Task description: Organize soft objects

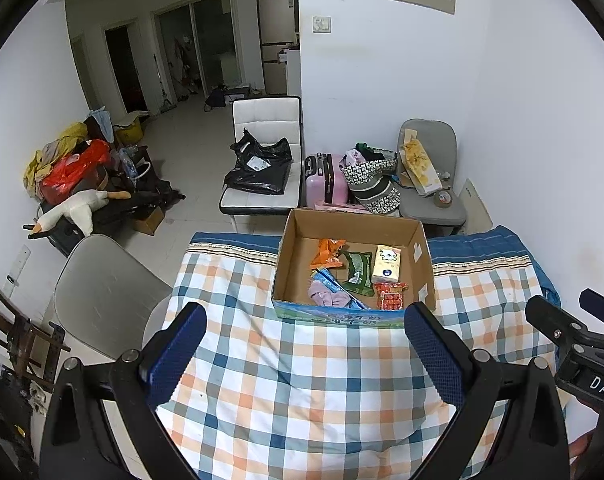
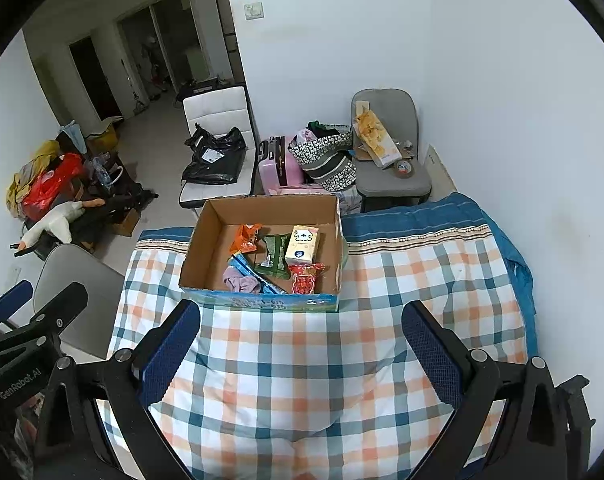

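An open cardboard box (image 1: 289, 248) (image 2: 205, 232) stands on the checked cloth at the far side of the table. In it lie an orange packet (image 1: 328, 252), a green wipes pack (image 1: 358, 268), a yellow tissue pack (image 1: 386, 264), a red packet (image 1: 390, 296), a blue wrapper and a purple cloth (image 1: 326, 294). My left gripper (image 1: 304, 356) is open and empty, held above the cloth short of the box. My right gripper (image 2: 299, 354) is open and empty, likewise short of the box. The right gripper shows at the right edge of the left wrist view (image 1: 574, 332).
The table's checked cloth (image 1: 302, 392) has a blue-striped far edge. A grey chair (image 1: 101, 292) stands at the table's left. Behind the table are a white chair with a black bag (image 1: 261, 164), a pink suitcase (image 1: 326, 180), bags and a grey chair (image 1: 430, 184). A plush goose (image 1: 69, 212) lies on clutter at the left wall.
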Demonstrator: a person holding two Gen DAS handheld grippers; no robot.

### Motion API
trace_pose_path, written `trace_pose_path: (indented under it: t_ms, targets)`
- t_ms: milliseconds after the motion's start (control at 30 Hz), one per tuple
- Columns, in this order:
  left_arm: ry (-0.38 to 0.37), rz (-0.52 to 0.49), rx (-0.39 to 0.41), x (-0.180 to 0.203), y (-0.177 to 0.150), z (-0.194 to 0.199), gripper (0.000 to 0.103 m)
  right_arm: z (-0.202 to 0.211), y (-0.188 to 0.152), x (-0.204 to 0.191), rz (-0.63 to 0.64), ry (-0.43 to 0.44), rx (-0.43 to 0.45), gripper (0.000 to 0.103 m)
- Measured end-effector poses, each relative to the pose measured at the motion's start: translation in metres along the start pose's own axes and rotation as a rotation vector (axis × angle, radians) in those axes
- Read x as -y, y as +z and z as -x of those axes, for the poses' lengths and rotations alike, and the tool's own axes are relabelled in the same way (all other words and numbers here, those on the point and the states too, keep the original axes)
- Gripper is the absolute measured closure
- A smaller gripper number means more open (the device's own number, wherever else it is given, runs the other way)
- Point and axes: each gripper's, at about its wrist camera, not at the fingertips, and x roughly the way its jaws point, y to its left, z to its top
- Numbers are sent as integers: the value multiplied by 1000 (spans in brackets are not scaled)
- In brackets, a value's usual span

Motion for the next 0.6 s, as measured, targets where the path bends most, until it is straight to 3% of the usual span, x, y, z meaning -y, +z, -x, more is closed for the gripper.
trace_pose_path:
  t_ms: [600]
  targets:
    - [6, 0, 13, 0, 2, 3, 2, 3, 6, 3, 1, -3, 6, 1]
